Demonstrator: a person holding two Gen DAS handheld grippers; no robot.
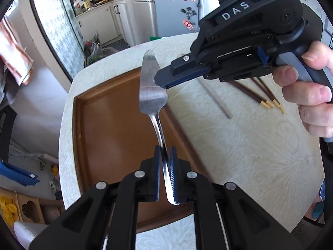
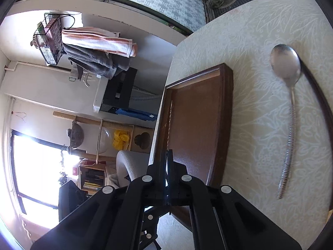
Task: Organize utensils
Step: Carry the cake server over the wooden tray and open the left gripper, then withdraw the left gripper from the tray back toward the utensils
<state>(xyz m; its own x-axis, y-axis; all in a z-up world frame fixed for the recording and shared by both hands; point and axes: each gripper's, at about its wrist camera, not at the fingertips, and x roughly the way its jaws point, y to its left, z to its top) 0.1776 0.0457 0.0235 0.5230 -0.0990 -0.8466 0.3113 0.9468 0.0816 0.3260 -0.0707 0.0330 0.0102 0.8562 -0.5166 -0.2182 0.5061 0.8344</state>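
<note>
- The left gripper [image 1: 164, 156] is squeezing the handle of a shiny knife [image 1: 150, 87] and holding it up over the brown tray [image 1: 100, 125].
- The right gripper [image 2: 167, 166] is closed tight with nothing in it, near the knife blade.
- A spoon [image 2: 288, 112] is lying on the white table [image 2: 249, 125], beside the tray.
- Brown chopsticks [image 1: 258, 93] are lying farther away.

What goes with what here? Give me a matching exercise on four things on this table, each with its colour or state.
1. serrated utensil
2. spoon
3. chopsticks
4. tray

A. dark brown with gold tips
B. clamped in the left hand-held gripper
C. lying loose on the tablecloth, ribbed handle
D. brown, with a raised rim

Pairs: 1-B, 2-C, 3-A, 4-D
</note>
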